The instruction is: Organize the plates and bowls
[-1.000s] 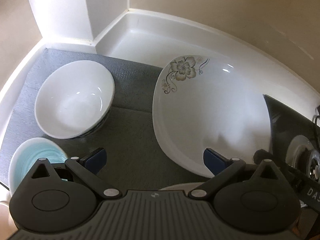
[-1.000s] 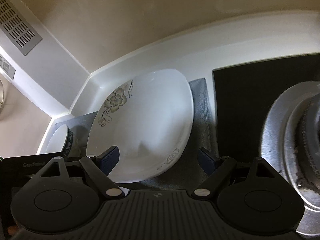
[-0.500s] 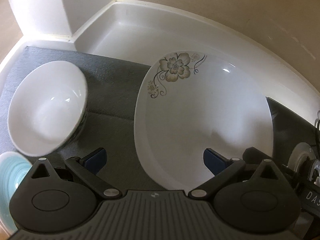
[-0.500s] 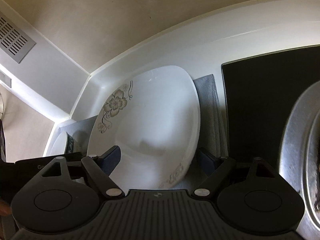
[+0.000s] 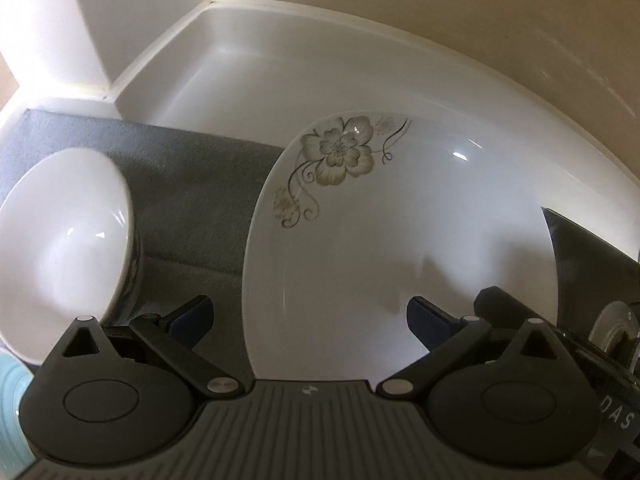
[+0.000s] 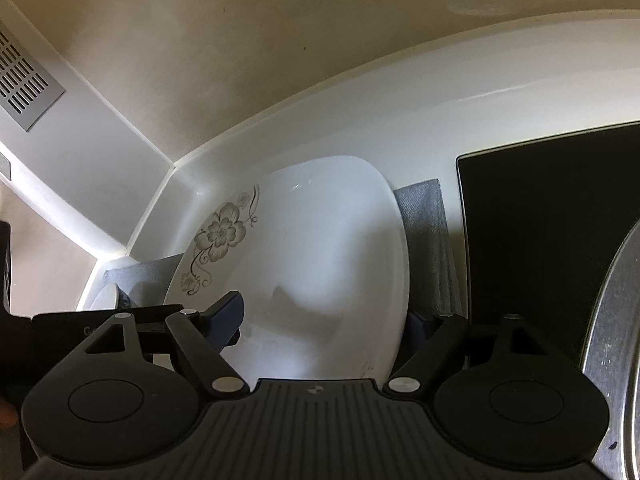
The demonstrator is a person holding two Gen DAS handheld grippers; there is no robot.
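Plate (image 5: 400,248) with flower print, flat on grey mat (image 5: 192,184) beside white bowl (image 5: 60,248), is straddled at opposite rims by left gripper (image 5: 308,316) and right gripper (image 6: 324,320), both fingers wide, empty; rims should be pinched evenly and lifted level.

Large white plate (image 5: 400,232): rounded-square outline, glossy, with a grey-gold flower and scrolling tendrils printed at its far-left corner; a fainter sprig shows at the near rim in the right wrist view (image 6: 320,264). It lies right way up and empty on the grey mat.

White bowl (image 5: 60,248): deep, glossy, empty, upright, left of the plate and apart from it.

Pale blue ribbed dish (image 5: 12,408): only an edge shows, near the bowl's near side.
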